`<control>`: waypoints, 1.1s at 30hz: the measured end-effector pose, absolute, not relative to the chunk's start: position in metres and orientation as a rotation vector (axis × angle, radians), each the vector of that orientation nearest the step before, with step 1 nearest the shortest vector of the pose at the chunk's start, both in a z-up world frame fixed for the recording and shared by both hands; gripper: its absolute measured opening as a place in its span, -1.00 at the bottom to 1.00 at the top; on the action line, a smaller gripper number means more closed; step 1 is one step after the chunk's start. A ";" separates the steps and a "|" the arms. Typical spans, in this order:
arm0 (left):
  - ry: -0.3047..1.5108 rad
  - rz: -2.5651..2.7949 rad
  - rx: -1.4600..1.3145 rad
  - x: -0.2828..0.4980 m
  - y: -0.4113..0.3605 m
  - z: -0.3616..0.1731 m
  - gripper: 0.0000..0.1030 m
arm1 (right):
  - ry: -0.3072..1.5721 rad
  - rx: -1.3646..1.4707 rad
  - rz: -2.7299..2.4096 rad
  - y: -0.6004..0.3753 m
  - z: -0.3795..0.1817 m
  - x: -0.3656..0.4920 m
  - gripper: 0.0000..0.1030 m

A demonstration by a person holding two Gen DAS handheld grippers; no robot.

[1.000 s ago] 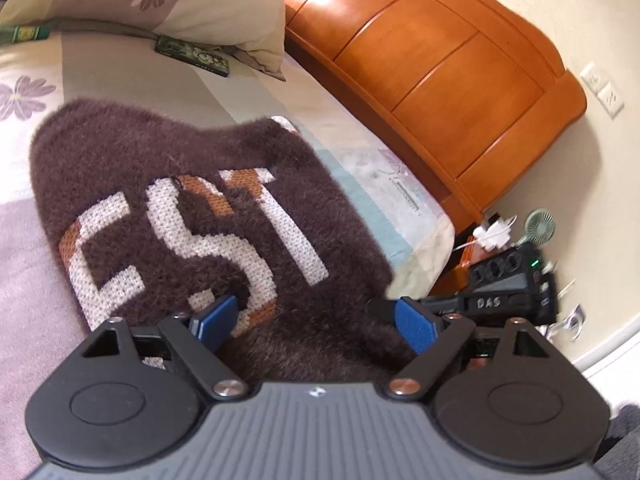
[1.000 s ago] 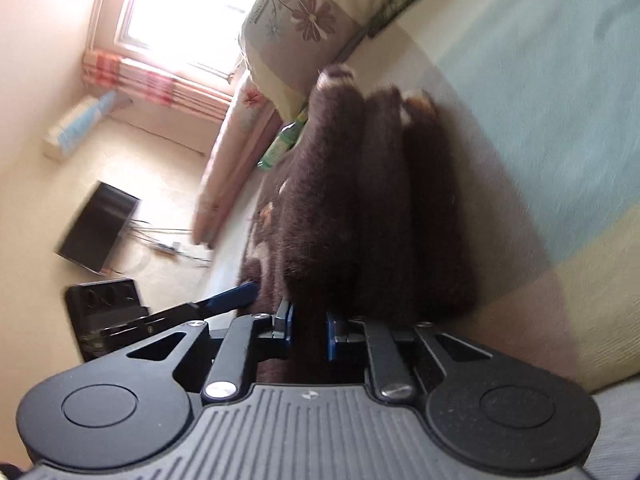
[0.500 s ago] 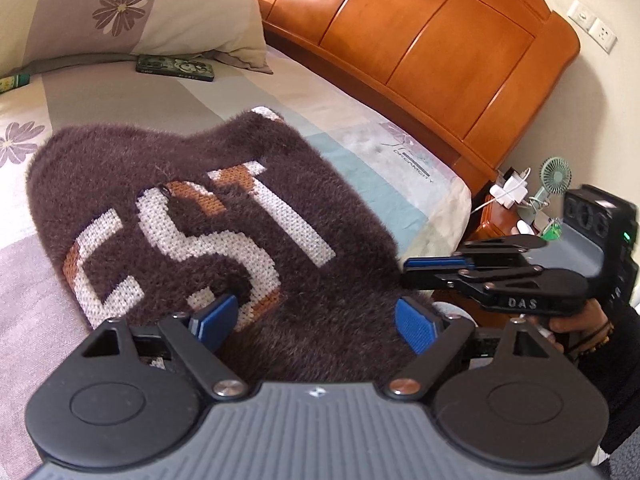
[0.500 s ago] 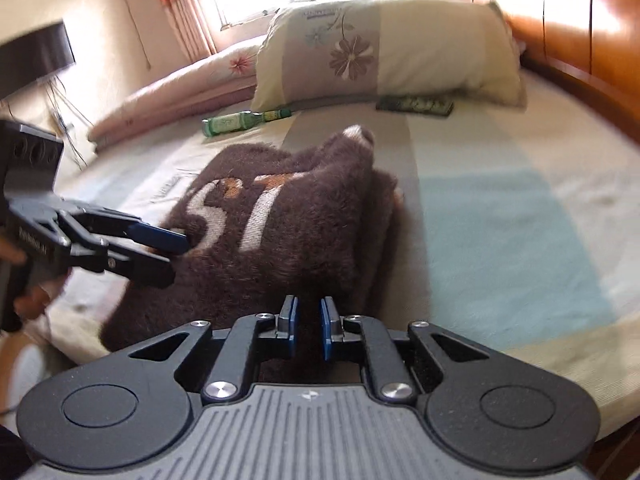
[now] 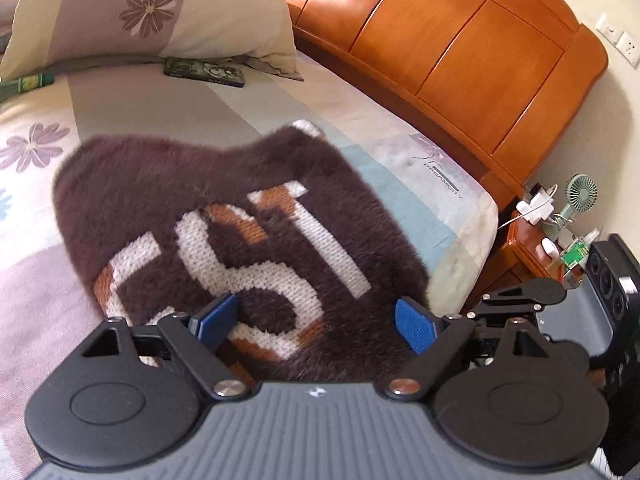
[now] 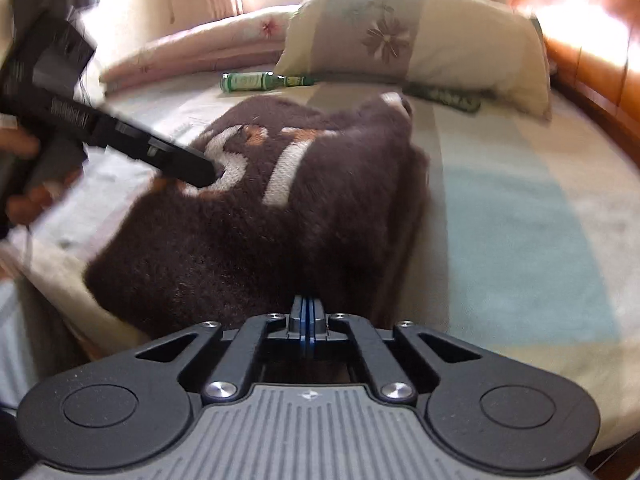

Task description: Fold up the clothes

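My left tool (image 5: 316, 322) hangs spread over the folded sweater (image 5: 224, 216) — nearer its lettering. My right tool (image 6: 307, 322), pressed together and holding nothing, sits at the near edge.

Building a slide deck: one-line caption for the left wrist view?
Open left gripper hovering over a folded brown sweater on the bed, by a wooden headboard.

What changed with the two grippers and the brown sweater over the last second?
The right gripper let go of the sweater's folded edge, pulled back toward the bed's edge, and its fingers closed fully on nothing. The left gripper stayed open over the sweater, shifting only slightly. The folded sweater, pillow and green bottle kept their places.
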State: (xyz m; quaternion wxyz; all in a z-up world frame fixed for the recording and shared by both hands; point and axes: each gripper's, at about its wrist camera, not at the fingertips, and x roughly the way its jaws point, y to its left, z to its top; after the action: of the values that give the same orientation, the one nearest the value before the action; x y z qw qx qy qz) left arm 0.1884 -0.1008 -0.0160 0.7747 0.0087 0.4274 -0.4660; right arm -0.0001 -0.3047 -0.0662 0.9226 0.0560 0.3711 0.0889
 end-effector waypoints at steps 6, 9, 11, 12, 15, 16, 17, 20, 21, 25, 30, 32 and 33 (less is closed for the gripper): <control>0.867 -1.017 0.015 0.197 -0.101 0.015 0.68 | 0.642 0.130 0.226 -0.309 -0.014 0.010 -0.82; 0.837 -1.004 -0.036 0.211 -0.100 0.027 0.68 | 0.606 0.091 0.211 -0.300 -0.004 0.046 -0.80; 0.851 -1.007 -0.082 0.218 -0.100 0.025 0.68 | 0.621 0.085 0.193 -0.297 -0.011 0.070 -0.80; 0.864 -1.010 -0.102 0.222 -0.100 0.023 0.68 | 0.641 0.079 0.171 -0.296 -0.019 0.080 -0.79; 0.911 -0.990 -0.085 0.230 -0.103 0.001 0.69 | 0.696 0.078 0.132 -0.300 -0.049 0.085 -0.81; 0.922 -0.975 -0.063 0.232 -0.104 -0.009 0.67 | 0.693 0.082 0.134 -0.302 -0.057 0.081 -0.81; 0.932 -0.959 -0.042 0.234 -0.105 -0.019 0.66 | 0.692 0.096 0.135 -0.305 -0.061 0.079 -0.81; 0.944 -0.942 0.004 0.237 -0.111 -0.026 0.67 | 0.696 0.165 0.127 -0.312 -0.061 0.077 -0.82; 0.945 -0.942 0.016 0.238 -0.113 -0.025 0.67 | 0.697 0.188 0.125 -0.315 -0.061 0.077 -0.82; 0.978 -0.942 -0.012 0.246 -0.120 -0.015 0.66 | 0.684 0.193 0.093 -0.305 -0.038 0.071 -0.64; 0.986 -1.017 -0.127 0.259 -0.139 0.004 0.66 | 0.698 0.164 0.085 -0.294 -0.050 0.067 -0.17; 0.989 -1.047 -0.174 0.265 -0.146 0.012 0.66 | 0.688 0.176 0.080 -0.295 -0.056 0.065 -0.17; 1.005 -1.062 -0.198 0.270 -0.158 0.011 0.66 | 0.678 0.185 0.079 -0.296 -0.056 0.064 -0.17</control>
State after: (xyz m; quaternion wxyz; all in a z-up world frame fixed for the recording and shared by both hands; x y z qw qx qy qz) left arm 0.2700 -0.1579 0.0107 0.7401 -0.0904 0.4582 -0.4839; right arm 0.0637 -0.2962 -0.0564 0.9381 0.0905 0.3319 0.0389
